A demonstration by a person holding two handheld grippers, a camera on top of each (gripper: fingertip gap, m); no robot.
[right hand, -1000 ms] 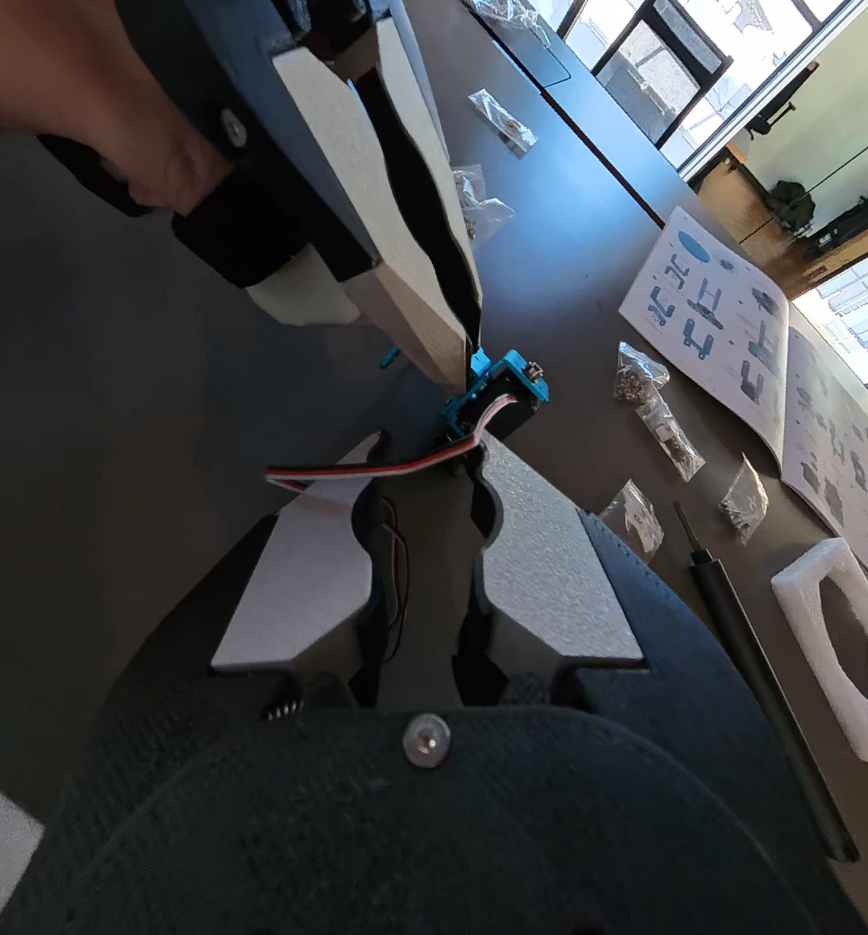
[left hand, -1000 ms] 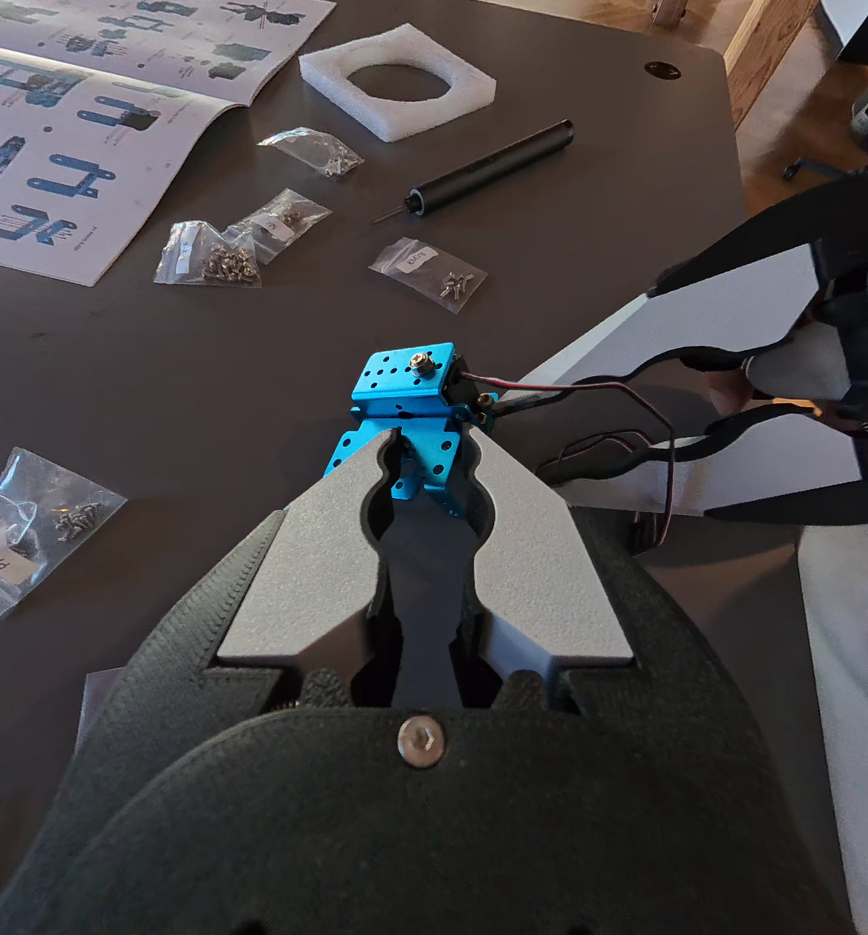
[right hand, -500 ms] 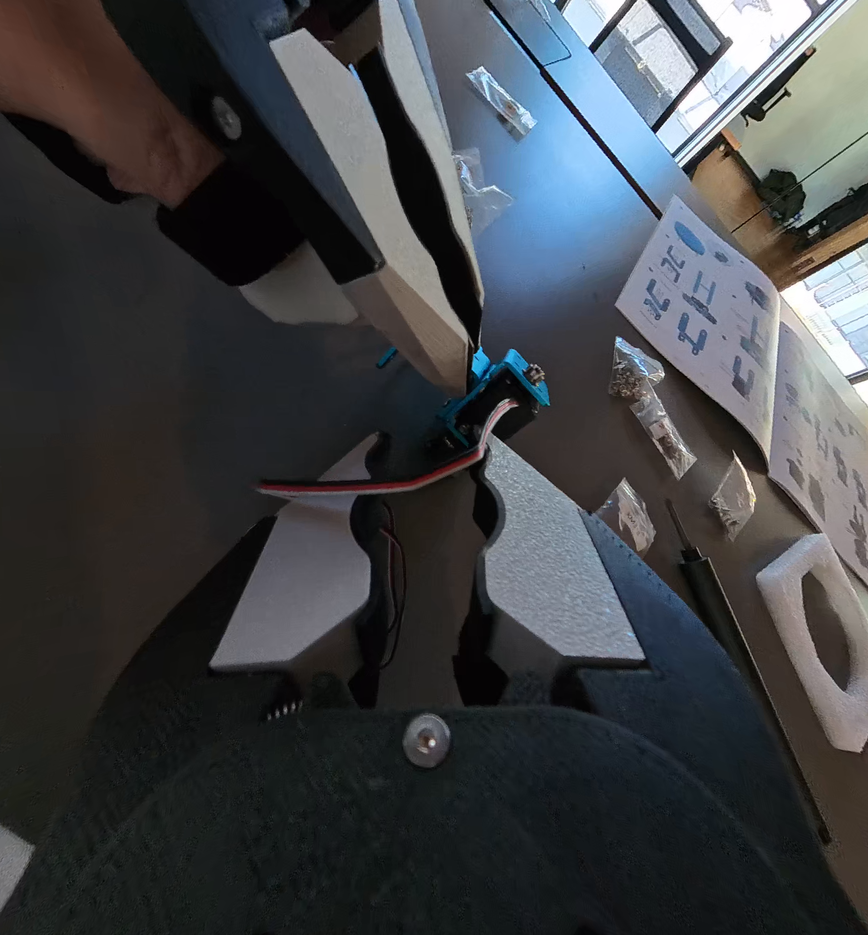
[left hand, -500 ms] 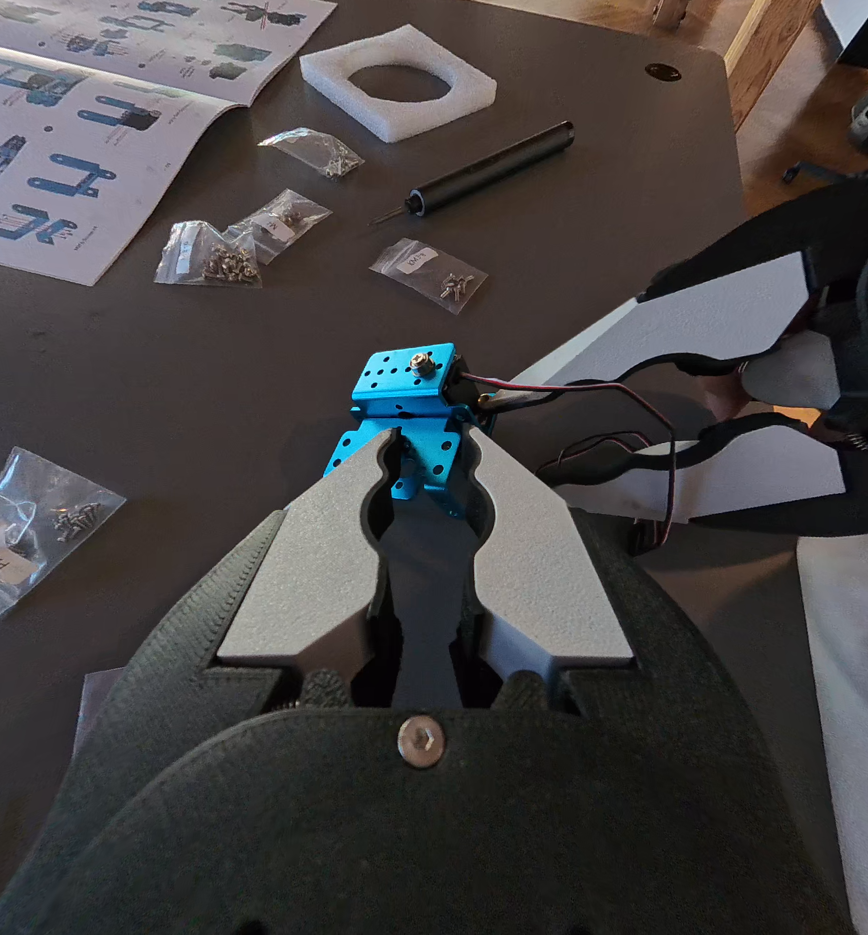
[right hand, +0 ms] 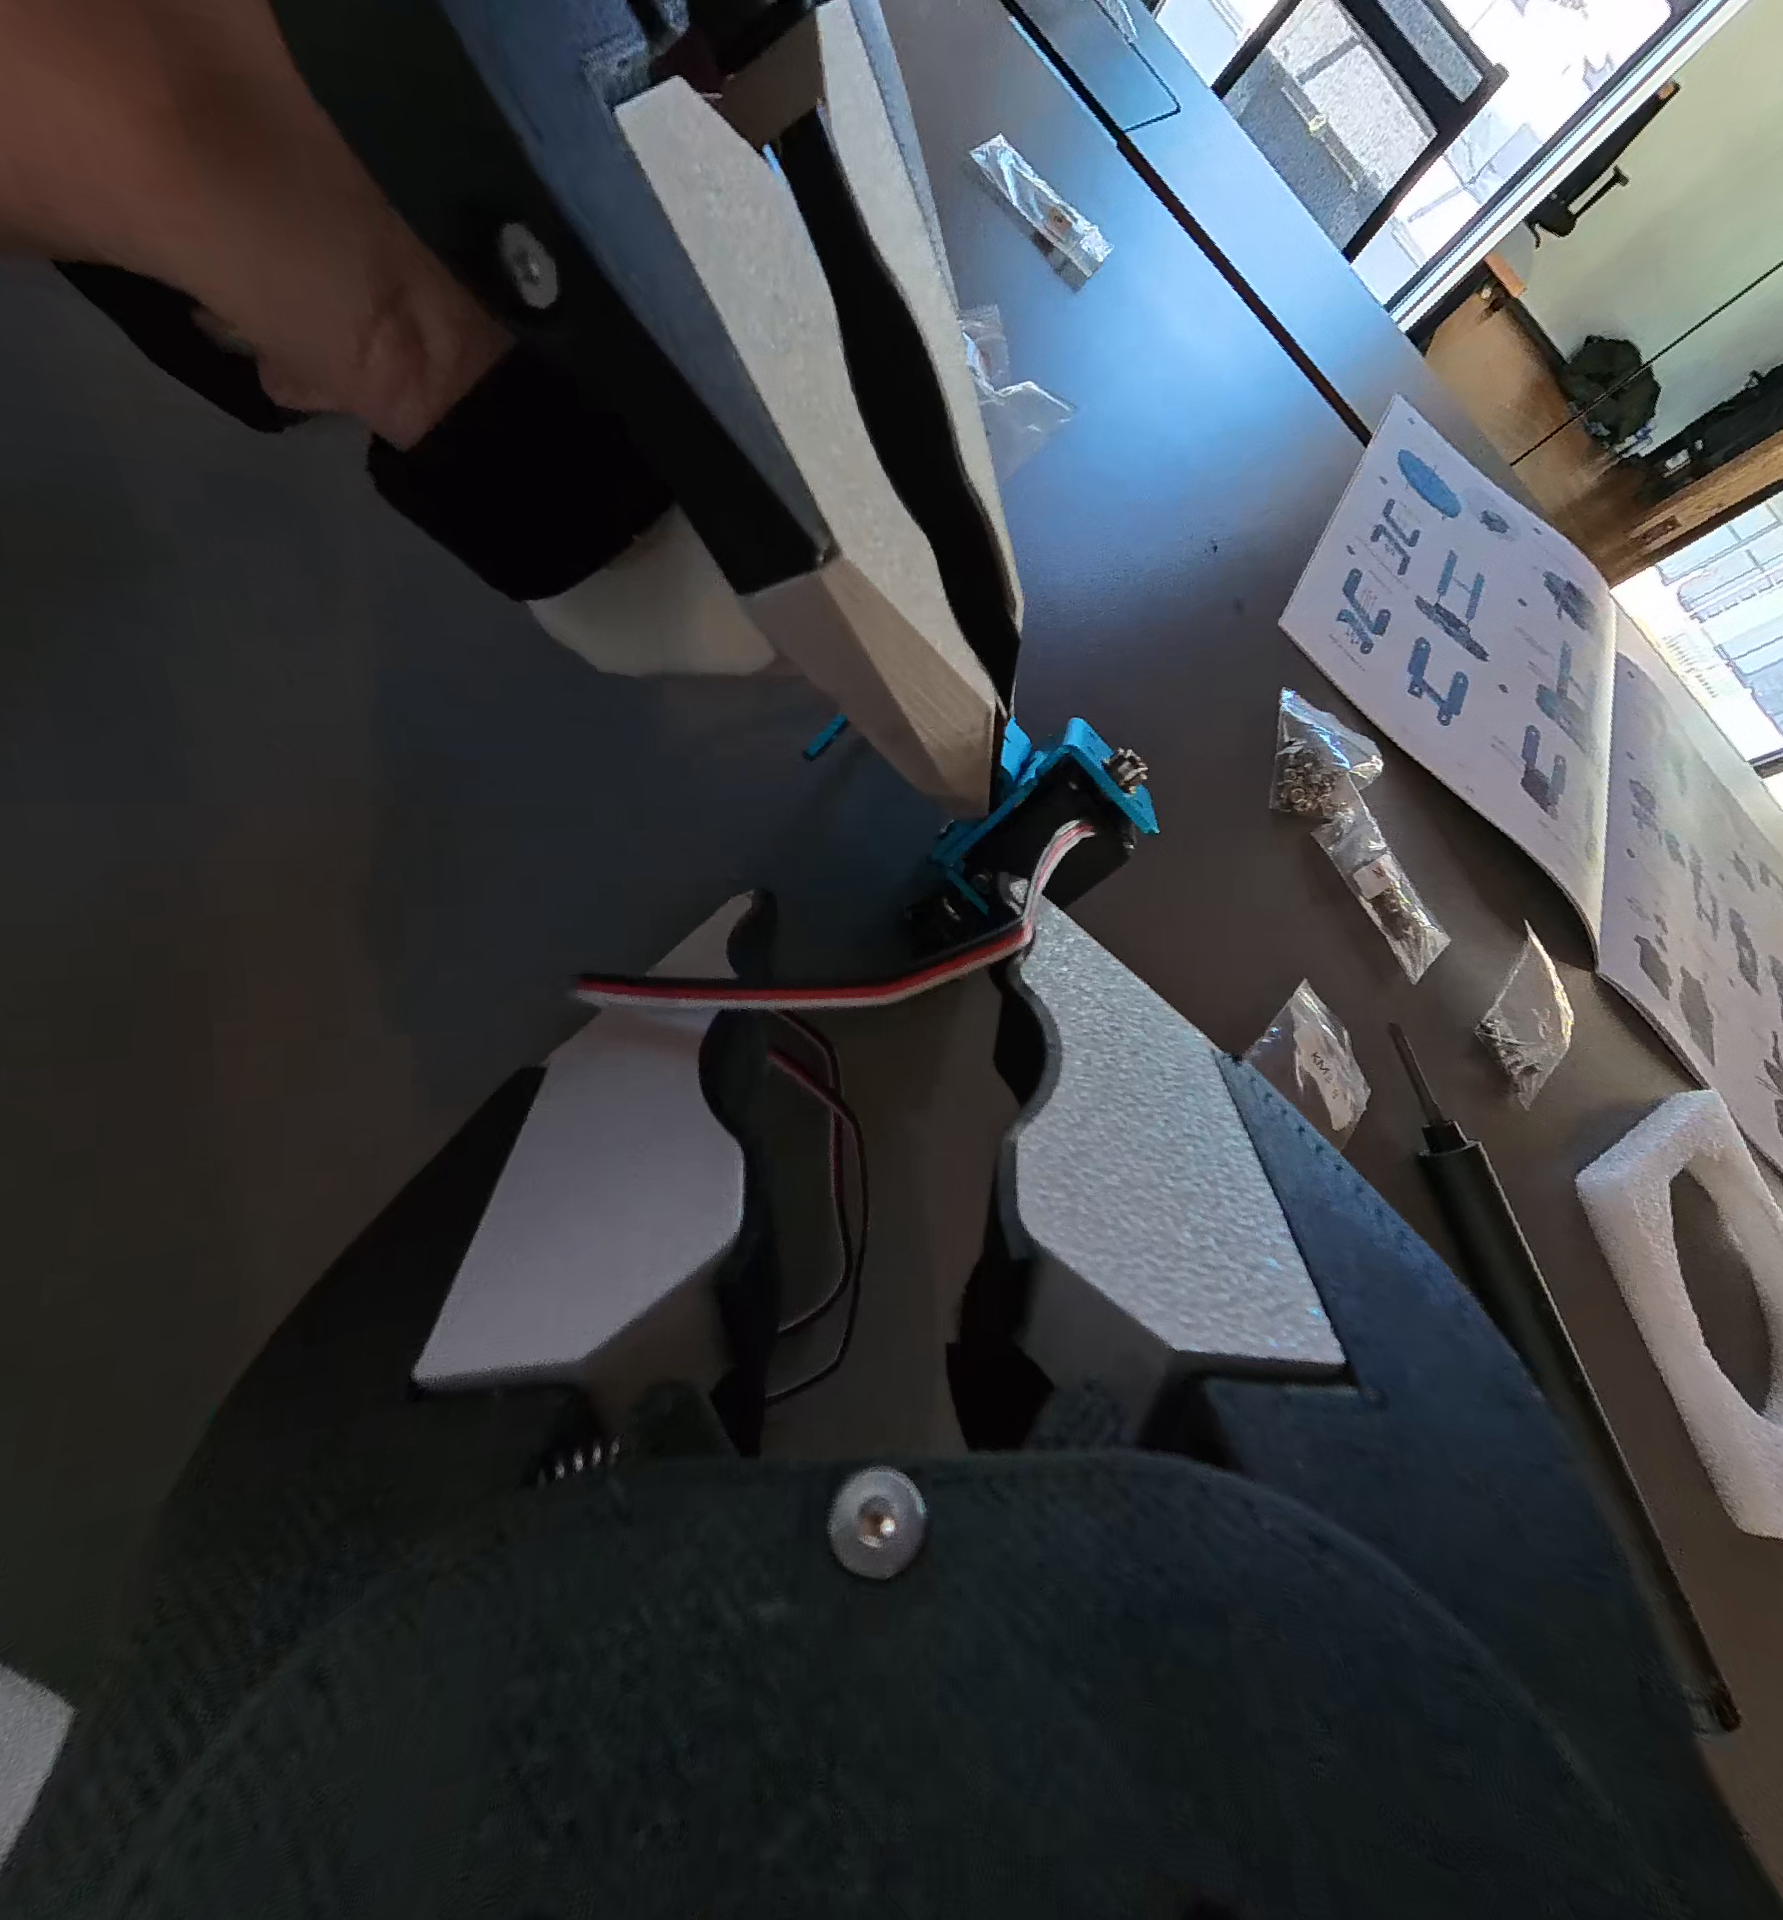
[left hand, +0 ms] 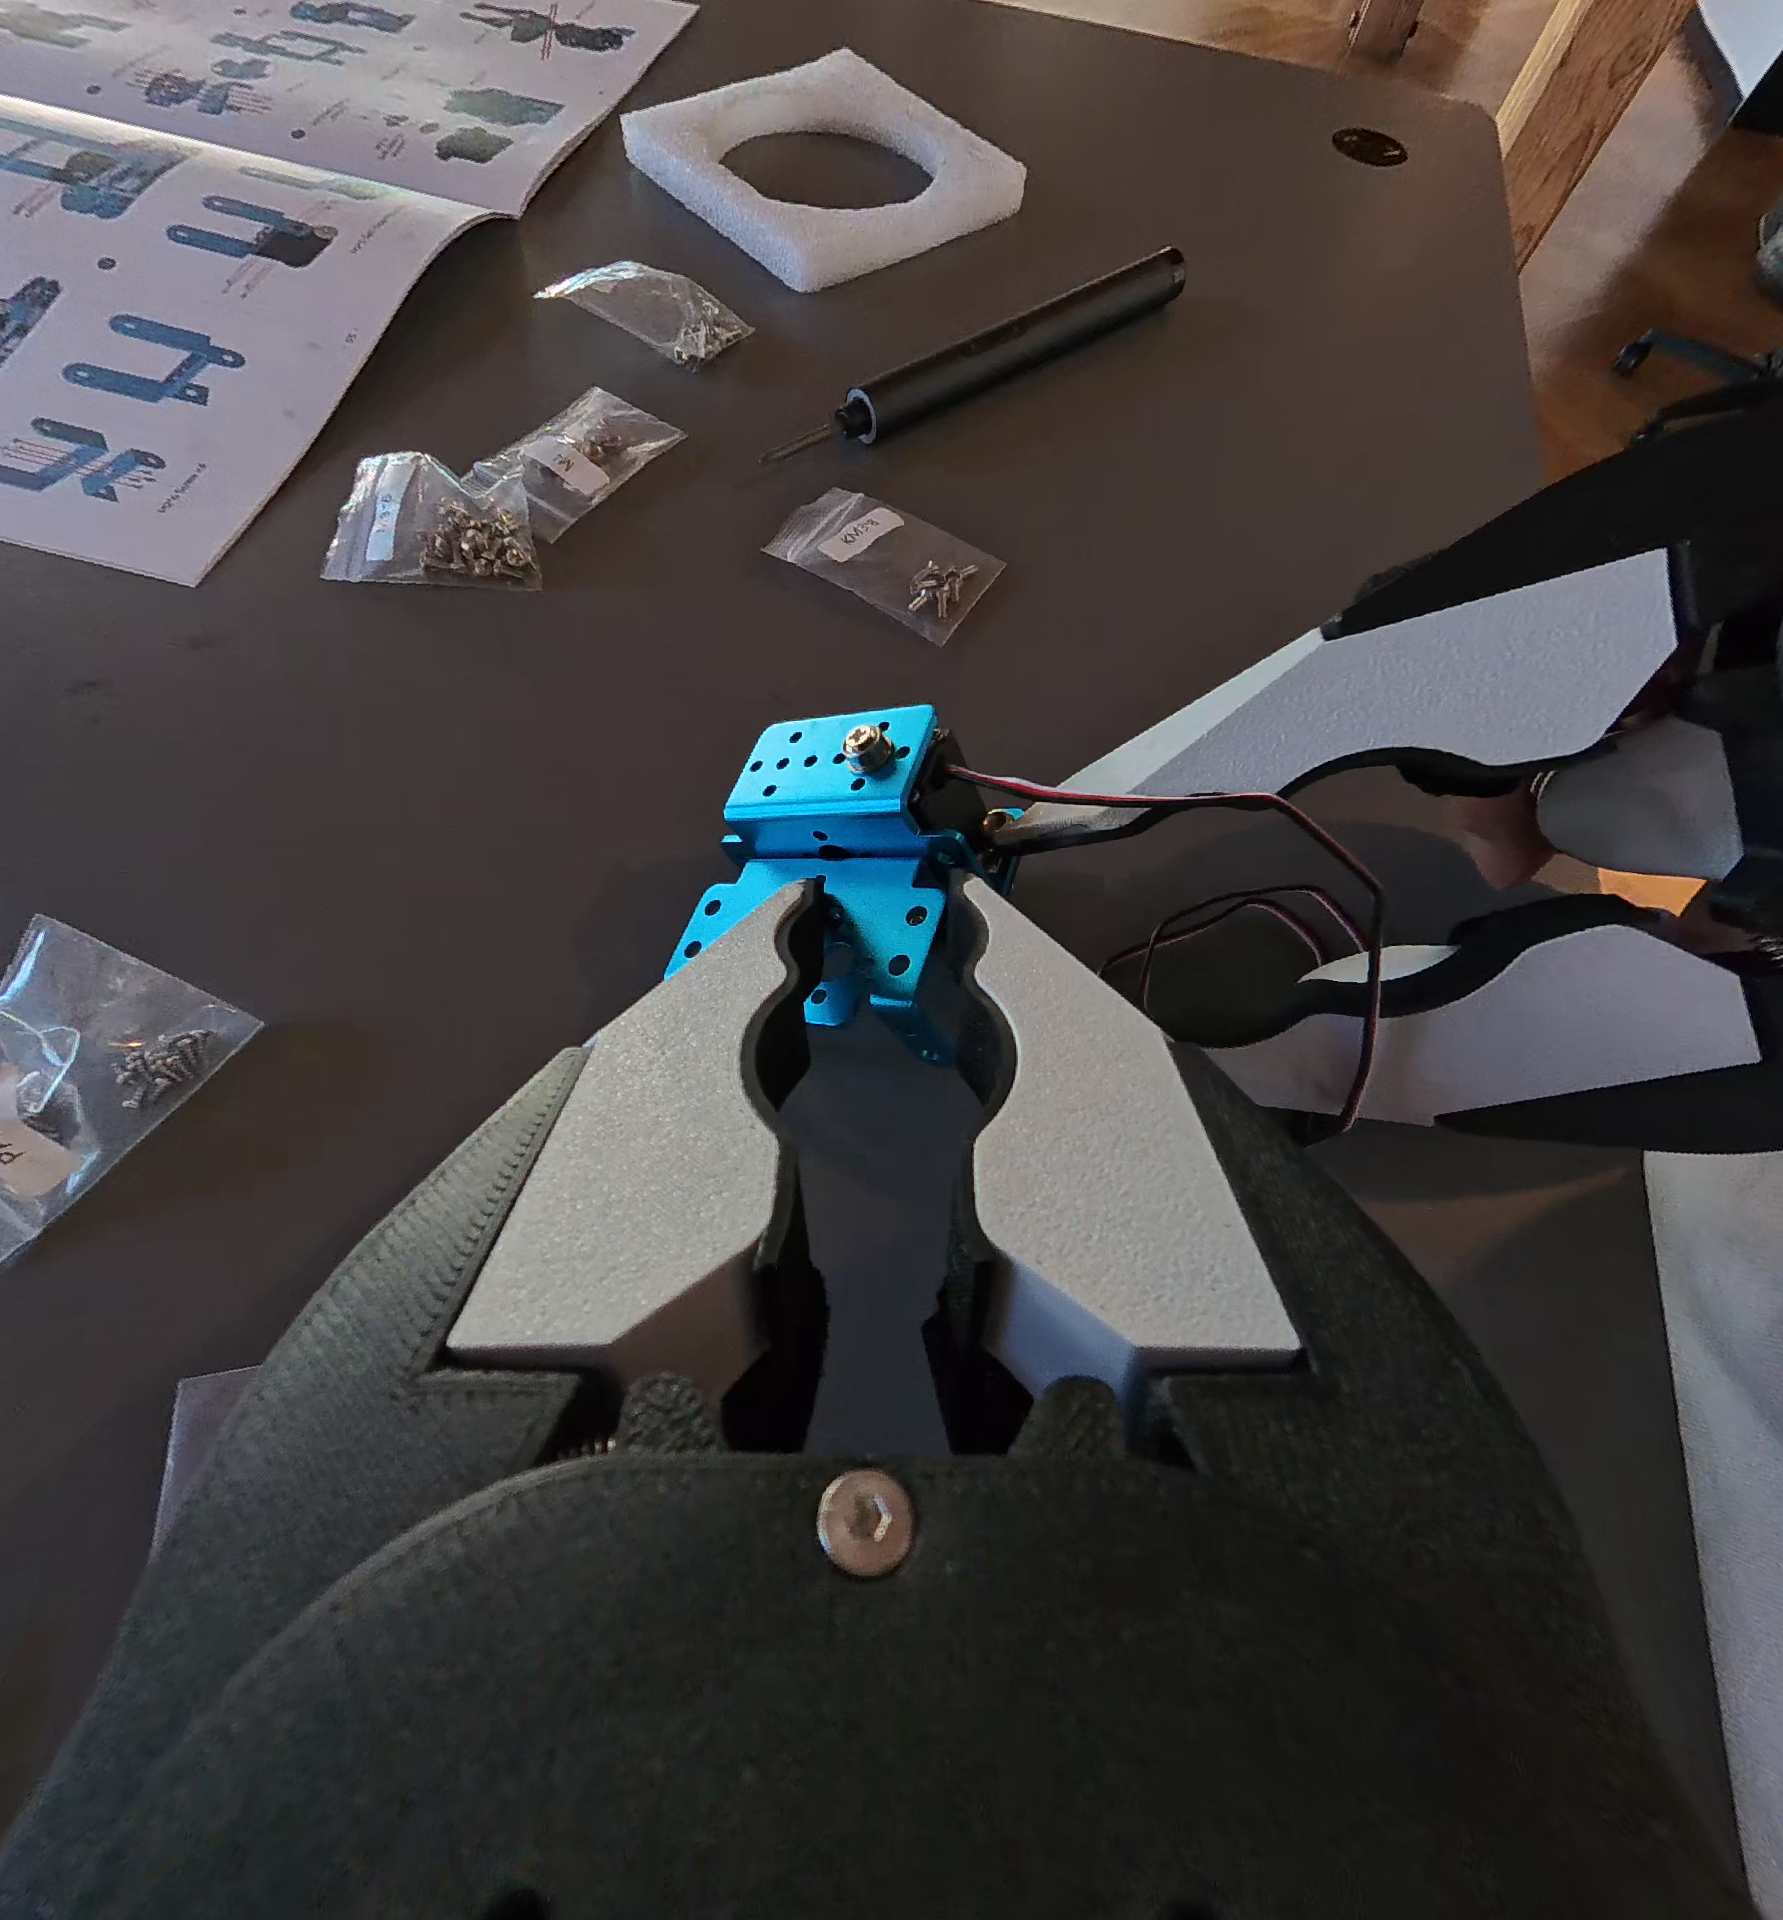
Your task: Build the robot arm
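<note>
A blue bracket assembly [left hand: 833,831] with a black servo is clamped at its lower plate between the jaws of the left gripper [left hand: 882,904], above the dark table [left hand: 347,779]. The jaws of the right gripper [right hand: 882,935] stand apart around the servo's ribbon cable [right hand: 793,992], just beside the servo. The cable could be snagged or strained if either gripper is shifted, since wire loops lie between the right fingers.

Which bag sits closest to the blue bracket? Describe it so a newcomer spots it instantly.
On the dark table, find the black screwdriver beside the white foam frame. Between its tip and the blue bracket lies a small clear bag. It lies alone with just a few screws, unlike the overlapping pair nearer the booklet.
</note>
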